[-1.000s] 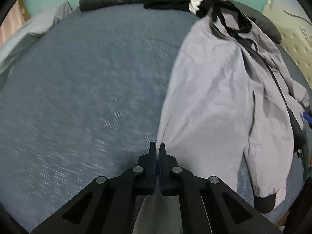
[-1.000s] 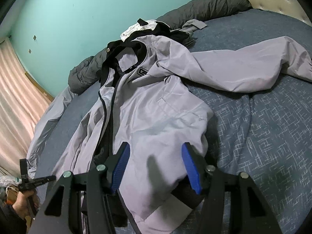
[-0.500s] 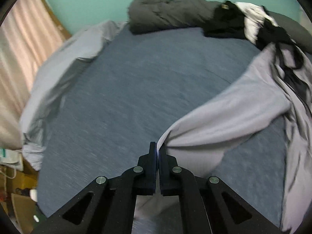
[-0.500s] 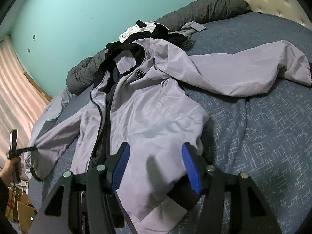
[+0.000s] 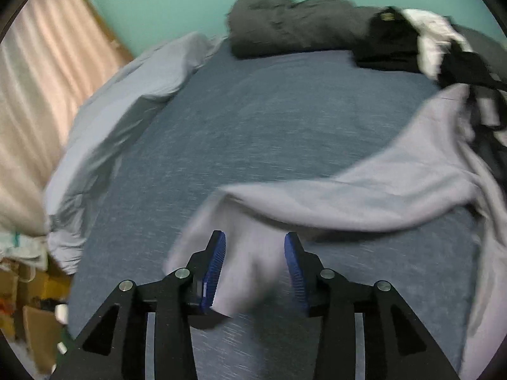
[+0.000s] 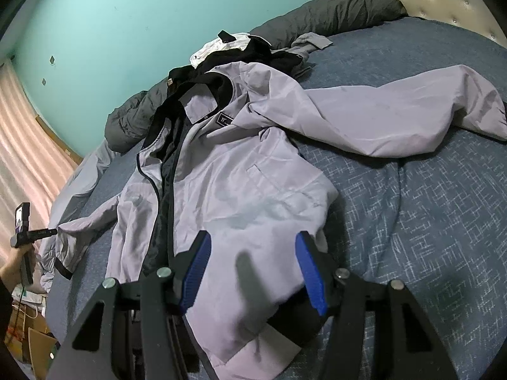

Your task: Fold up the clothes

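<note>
Left hand-held gripper (image 5: 255,272), clamped on sleeve a second ago, now wide; sleeve dropped outstretched. Light-grey zip jacket (image 6: 228,190) spread flat on blue bed (image 6: 412,221). Right hand-held gripper (image 6: 253,272) wide, empty; folding looks possible

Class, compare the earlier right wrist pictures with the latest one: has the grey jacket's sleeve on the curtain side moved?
Yes. The grey jacket's sleeve has been drawn outward across the blue bedspread, away from the jacket body toward the pink curtain.
</note>
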`<action>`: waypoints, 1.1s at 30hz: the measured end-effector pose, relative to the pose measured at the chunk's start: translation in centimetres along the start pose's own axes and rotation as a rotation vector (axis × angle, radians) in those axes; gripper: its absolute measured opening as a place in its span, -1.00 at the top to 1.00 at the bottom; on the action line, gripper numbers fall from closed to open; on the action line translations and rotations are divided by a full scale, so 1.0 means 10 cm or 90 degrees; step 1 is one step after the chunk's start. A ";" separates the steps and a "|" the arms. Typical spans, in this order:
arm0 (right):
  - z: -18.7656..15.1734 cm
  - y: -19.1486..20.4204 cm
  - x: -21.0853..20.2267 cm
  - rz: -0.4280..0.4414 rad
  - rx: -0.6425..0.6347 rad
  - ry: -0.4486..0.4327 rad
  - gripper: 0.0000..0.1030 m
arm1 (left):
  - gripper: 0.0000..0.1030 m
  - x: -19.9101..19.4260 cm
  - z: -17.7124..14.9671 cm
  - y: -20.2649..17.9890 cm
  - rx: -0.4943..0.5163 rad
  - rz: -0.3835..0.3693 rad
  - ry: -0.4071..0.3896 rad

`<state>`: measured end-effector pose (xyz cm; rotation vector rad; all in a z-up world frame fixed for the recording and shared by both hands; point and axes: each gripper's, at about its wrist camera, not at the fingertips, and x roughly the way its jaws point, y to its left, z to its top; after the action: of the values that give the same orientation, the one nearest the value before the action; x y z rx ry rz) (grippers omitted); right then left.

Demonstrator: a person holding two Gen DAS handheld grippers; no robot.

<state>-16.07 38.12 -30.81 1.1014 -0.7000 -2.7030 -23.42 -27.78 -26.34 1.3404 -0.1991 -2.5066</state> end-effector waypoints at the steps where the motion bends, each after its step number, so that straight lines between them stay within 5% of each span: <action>1: 0.01 0.00 -0.01 0.000 0.000 0.002 -0.09 | 0.17 -0.03 -0.04 -0.06 0.005 -0.024 0.002; 7: 0.11 -0.08 -0.05 -0.001 0.017 0.040 -0.23 | 0.08 -0.29 -0.53 -0.68 0.032 -0.237 0.045; 12: 0.19 -0.22 -0.10 -0.033 -0.018 0.118 -0.25 | 0.06 -0.42 -1.00 -1.23 0.051 -0.351 0.097; 17: 0.27 -0.40 -0.18 -0.067 -0.038 0.162 -0.25 | 0.04 -0.45 -1.34 -1.61 0.077 -0.387 0.140; 26: 0.09 -0.27 0.15 -0.034 -0.125 0.278 -0.25 | 0.02 -0.45 -1.69 -1.96 0.103 -0.420 0.195; 33: -0.01 -0.16 0.43 -0.036 -0.175 0.295 -0.25 | -0.03 -0.38 -1.78 -2.06 0.097 -0.433 0.211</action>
<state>-19.05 38.19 -34.29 1.5986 -0.2181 -2.3490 -10.57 -6.80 -38.50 2.1514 0.1756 -2.7519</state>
